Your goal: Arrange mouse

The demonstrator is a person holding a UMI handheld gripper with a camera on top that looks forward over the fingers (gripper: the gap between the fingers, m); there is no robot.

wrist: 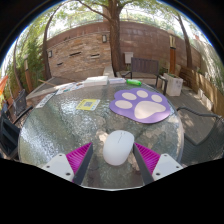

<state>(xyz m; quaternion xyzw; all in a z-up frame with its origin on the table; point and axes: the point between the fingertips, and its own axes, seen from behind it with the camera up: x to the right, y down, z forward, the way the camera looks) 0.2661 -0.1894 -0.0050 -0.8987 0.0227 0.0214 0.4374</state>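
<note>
A white computer mouse (118, 147) lies on the round glass table (60, 125), between my fingers and close to their tips. My gripper (114, 157) is open: the left pad (81, 157) stands clear of the mouse, and the right pad (147, 157) is close beside it. A purple mouse mat with a white paw print (141, 103) lies on the table beyond the mouse, slightly to the right.
A yellow-green square card (88, 103) lies on the glass left of the paw mat. A green item (133, 82) and white items (97, 80) sit at the far edge. Chairs (147, 68) and a brick wall (80, 50) stand beyond.
</note>
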